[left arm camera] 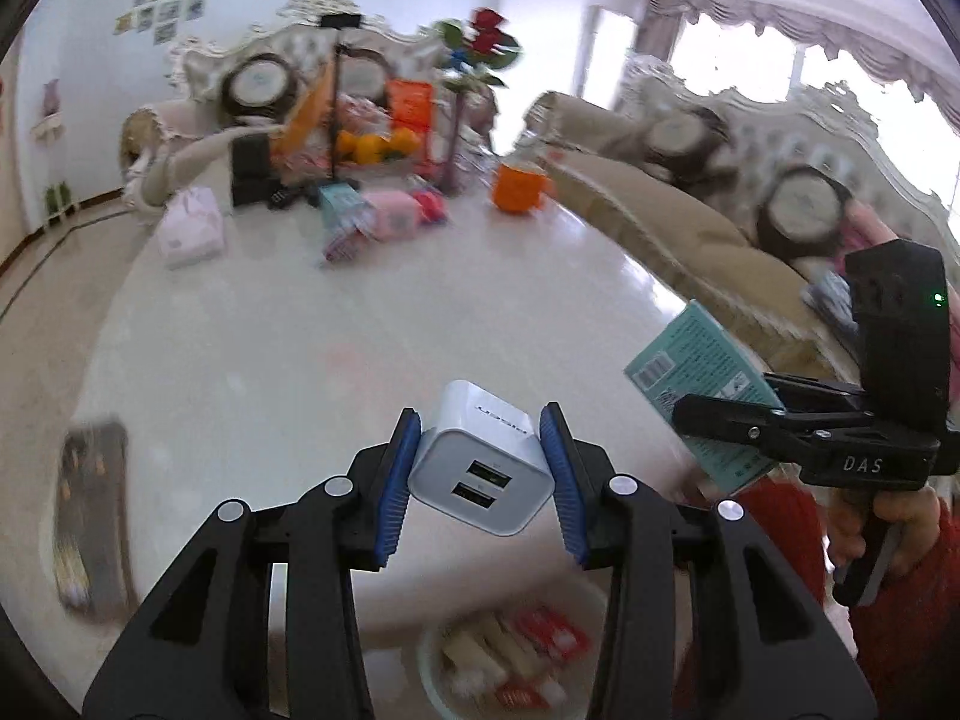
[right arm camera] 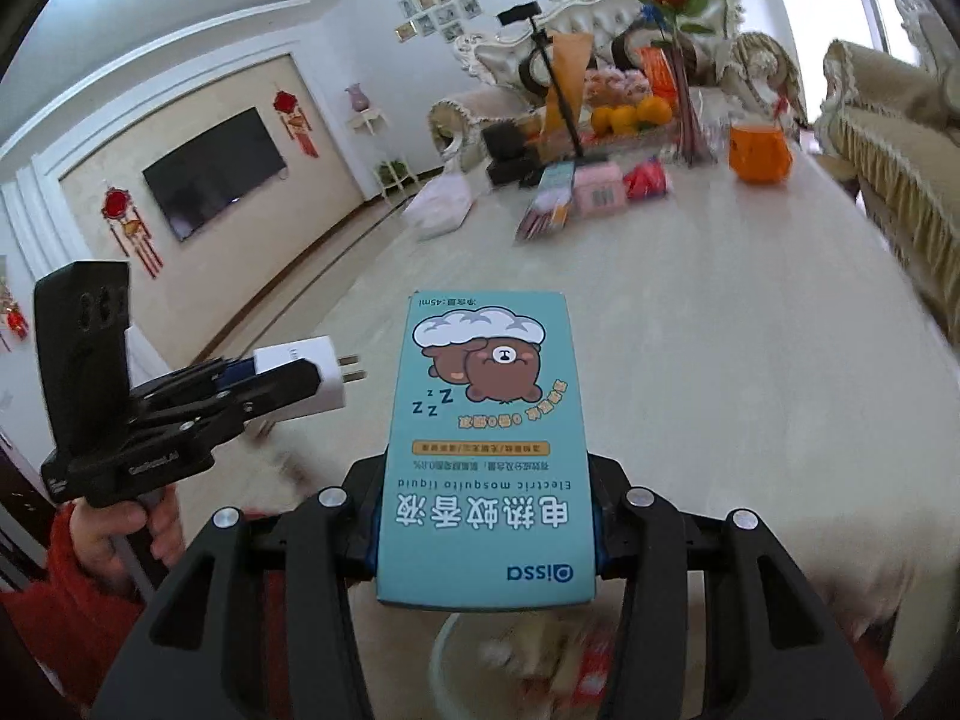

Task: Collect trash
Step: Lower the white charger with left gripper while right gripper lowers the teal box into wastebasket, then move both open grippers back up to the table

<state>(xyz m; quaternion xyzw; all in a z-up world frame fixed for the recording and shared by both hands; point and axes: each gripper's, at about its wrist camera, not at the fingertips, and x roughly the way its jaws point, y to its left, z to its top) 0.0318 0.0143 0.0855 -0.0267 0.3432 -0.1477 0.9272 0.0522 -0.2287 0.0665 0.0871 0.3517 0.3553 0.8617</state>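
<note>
Left gripper (left arm camera: pixel 480 468) pinched white 2-port USB charger block (left arm camera: pixel 482 471) btwn blue pads; right gripper (right arm camera: pixel 486 531) clamped teal cardboard mosquito-liquid box (right arm camera: pixel 487 450), both above pale glossy desk (left arm camera: pixel 372 324), w/ white wrapper-filled bin (left arm camera: pixel 429 660) below.

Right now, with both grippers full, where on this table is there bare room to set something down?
The wide middle of the table is bare, between the held teal box and the far clutter. It is crowded at the far end around the oranges, orange cup and pink packets. The bin below already holds wrappers.
</note>
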